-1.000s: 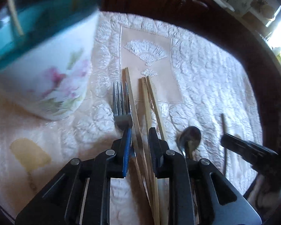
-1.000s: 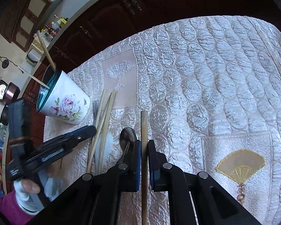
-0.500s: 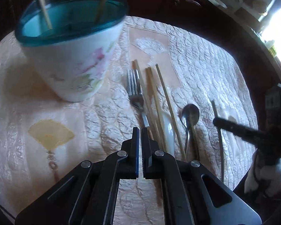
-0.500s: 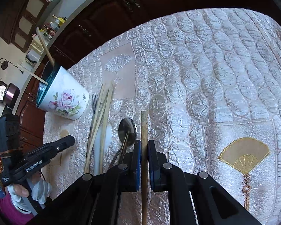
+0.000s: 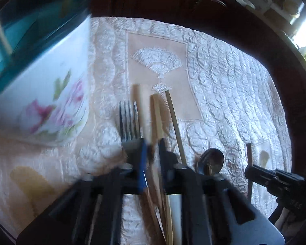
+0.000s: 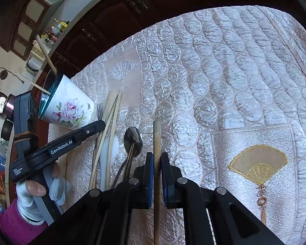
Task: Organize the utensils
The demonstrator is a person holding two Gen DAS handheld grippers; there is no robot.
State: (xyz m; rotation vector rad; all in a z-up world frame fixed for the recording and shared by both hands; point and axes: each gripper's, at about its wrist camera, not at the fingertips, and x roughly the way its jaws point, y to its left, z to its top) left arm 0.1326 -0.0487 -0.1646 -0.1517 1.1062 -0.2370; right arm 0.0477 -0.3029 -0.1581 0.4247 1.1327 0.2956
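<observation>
Two hand-held grippers work over a table covered in a quilted cream tablecloth (image 6: 214,71) with embroidered fans. We see the right gripper (image 6: 157,163) angled down at the cloth, its jaws clamped on a round wooden chopstick (image 6: 157,138) that runs straight between the blue pads and sticks out past them.

To its left, the left gripper (image 5: 152,149) sits low over a row of utensils lying side by side. Its view is smeared by blur. Its jaws have just eased a touch wider and now stand only a slit apart, with a brown chopstick (image 5: 151,202) in that slit; as far as we can tell, the pads press on it. A gloved hand (image 6: 34,189) with a magenta sleeve (image 6: 8,224) holds this gripper.

Just beside the left jaw lies a metal fork (image 5: 129,118), tines pointing away from us. On the other side lie two pale chopsticks (image 5: 157,118), then a white utensil (image 6: 106,159) we cannot identify, then a metal spoon (image 5: 212,159) with its bowl away from us.

Near the fork's tines stands a white floral cup (image 6: 71,110) with a teal rim. Two chopsticks (image 6: 46,55) already stand in it, leaning outward.
</observation>
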